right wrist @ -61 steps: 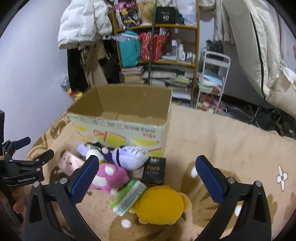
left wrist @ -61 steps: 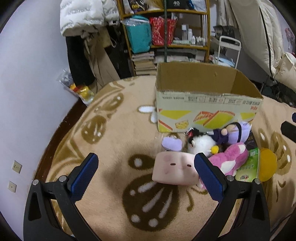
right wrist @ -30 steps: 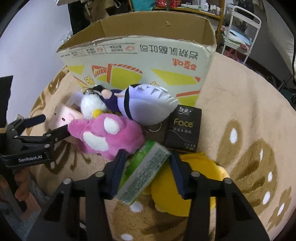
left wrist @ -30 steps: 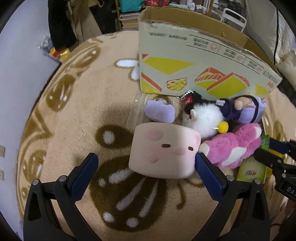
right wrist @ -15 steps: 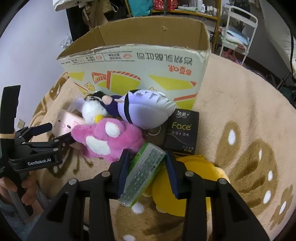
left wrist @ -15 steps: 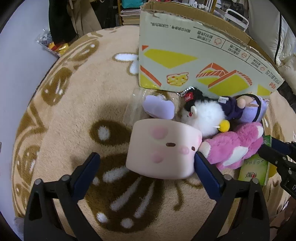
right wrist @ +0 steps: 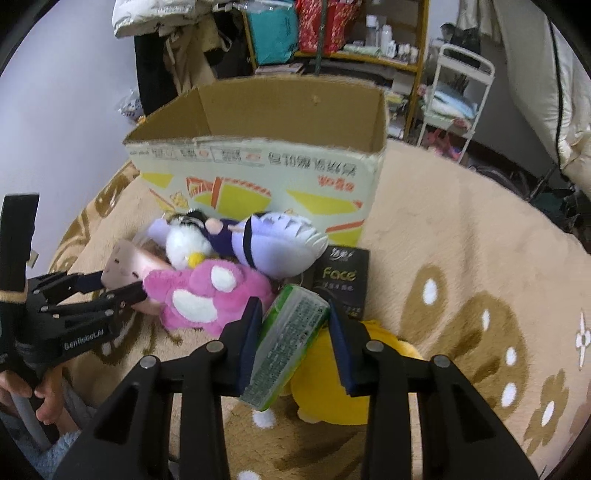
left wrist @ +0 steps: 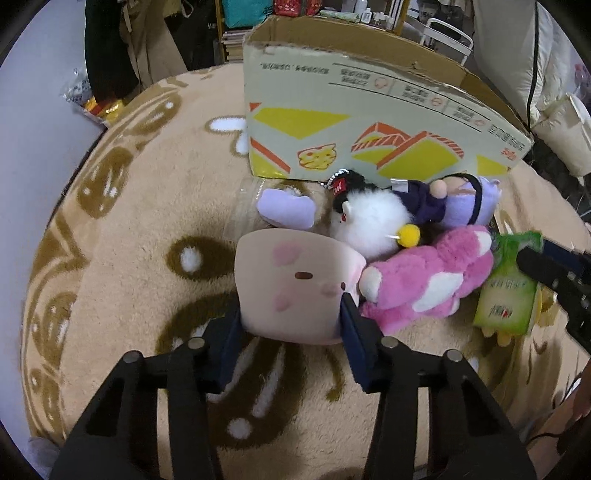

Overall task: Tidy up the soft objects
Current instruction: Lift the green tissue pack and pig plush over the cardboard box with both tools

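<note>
My left gripper [left wrist: 290, 315] is shut on the pink face cushion [left wrist: 291, 280], which rests on the beige carpet [left wrist: 129, 258]. My right gripper [right wrist: 293, 315] is shut on the green tissue pack [right wrist: 288, 343], lifted a little over the yellow plush [right wrist: 332, 384]. A pink plush [right wrist: 199, 295], a white fluffy plush [left wrist: 369, 225], a purple doll [right wrist: 273, 243] and a small lilac plush [left wrist: 286, 210] lie in a pile before the open cardboard box [right wrist: 258, 173]. The box also shows in the left wrist view [left wrist: 369, 122].
A black "Face" tissue pack [right wrist: 341, 277] lies beside the box's corner. Shelves [right wrist: 332, 33] and a white cart [right wrist: 458, 96] stand behind the box. A snack bag [left wrist: 96, 99] lies by the wall at left.
Both grippers have closed: the left on the pink cushion, the right on the green tissue pack, which has lifted slightly off the carpet.
</note>
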Demonstrator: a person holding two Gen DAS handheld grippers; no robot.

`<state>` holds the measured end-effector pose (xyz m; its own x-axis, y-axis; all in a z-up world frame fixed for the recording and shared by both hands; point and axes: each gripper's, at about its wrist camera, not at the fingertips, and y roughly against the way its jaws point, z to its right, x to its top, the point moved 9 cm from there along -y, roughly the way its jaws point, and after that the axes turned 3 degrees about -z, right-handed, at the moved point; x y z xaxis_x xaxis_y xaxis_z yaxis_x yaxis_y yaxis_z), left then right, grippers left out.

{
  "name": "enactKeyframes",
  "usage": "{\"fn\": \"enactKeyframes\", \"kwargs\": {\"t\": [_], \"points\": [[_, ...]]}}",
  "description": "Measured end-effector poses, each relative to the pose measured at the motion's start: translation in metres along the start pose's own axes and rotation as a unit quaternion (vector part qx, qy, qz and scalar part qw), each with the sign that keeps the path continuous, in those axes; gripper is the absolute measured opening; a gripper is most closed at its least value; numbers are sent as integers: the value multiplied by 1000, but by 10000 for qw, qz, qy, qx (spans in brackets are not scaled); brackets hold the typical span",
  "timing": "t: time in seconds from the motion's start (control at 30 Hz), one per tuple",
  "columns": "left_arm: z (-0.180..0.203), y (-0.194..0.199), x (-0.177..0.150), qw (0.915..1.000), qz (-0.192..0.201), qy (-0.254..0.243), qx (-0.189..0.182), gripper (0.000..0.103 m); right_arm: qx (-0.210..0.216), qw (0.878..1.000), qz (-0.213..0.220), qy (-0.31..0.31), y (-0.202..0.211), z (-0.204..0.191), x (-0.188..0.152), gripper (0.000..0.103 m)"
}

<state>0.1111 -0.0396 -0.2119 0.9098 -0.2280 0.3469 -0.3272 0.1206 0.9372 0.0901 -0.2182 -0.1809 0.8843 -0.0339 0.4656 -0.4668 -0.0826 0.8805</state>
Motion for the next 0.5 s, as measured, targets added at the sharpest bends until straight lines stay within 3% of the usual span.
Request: {"fn": "enactKeyframes", "kwargs": {"t": [0.17, 0.3, 0.5], "points": [[1, 11, -4, 10000, 71, -1, 25, 35, -30, 9994, 344, -13, 18, 2, 5, 37], [-2, 22, -3, 9997, 221, 113, -10, 34, -57, 9980, 633, 58, 30, -2, 9, 37], [-2, 57, 1, 9966, 803, 159, -79, 34, -215, 9918, 1228, 295, 57, -10, 16, 37]]}}
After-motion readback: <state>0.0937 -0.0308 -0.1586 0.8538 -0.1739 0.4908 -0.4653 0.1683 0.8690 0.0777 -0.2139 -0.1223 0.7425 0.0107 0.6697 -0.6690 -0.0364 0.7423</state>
